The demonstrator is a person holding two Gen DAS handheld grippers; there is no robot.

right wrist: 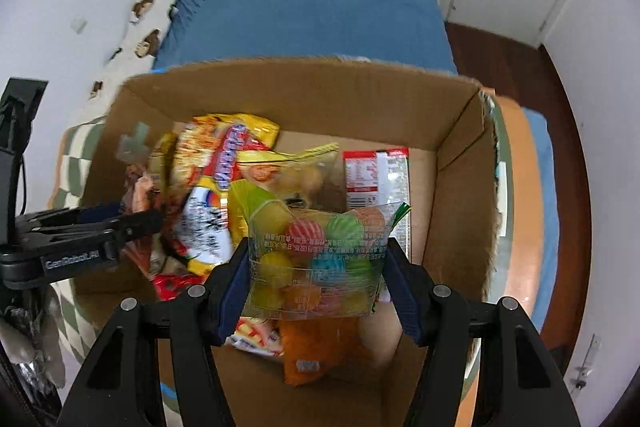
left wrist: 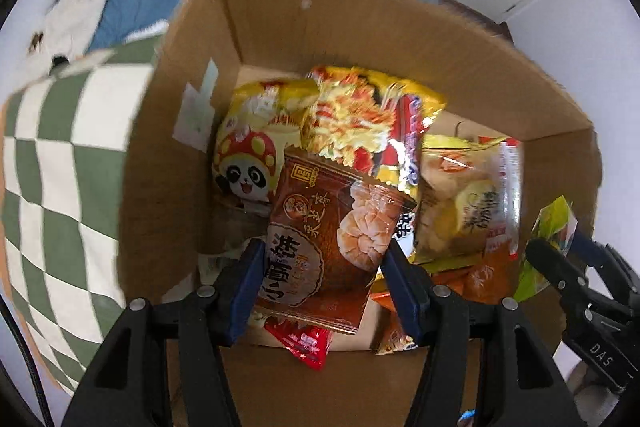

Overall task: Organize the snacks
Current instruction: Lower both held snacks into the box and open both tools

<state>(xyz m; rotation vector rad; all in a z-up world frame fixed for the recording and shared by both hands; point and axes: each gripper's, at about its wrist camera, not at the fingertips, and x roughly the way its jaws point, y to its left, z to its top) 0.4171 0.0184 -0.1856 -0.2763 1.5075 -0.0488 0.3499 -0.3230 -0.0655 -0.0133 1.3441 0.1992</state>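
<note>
Above the cardboard box [left wrist: 400, 39], my left gripper [left wrist: 320, 259] clamps a brown packet [left wrist: 332, 239] lengthwise upright; my right gripper [right wrist: 316, 267] clamps a clear candy bag [right wrist: 316, 263].

"DAS" is printed in white on the black body of the right gripper [left wrist: 576, 251], seen at the edge of the left wrist view. "GenRobot.AI" is read on the black body of the left gripper [right wrist: 132, 227] in the right wrist view. Large Chinese characters are borne by the brown, glossy snack packet [left wrist: 328, 247], but are not made out with certainty.

Brown cardboard box [left wrist: 360, 39]; brown snack packet [left wrist: 332, 247]; clear bag of multicoloured balls [right wrist: 316, 263]; green-white checked blanket [left wrist: 60, 187]; blue bedsheet [right wrist: 304, 15].
</note>
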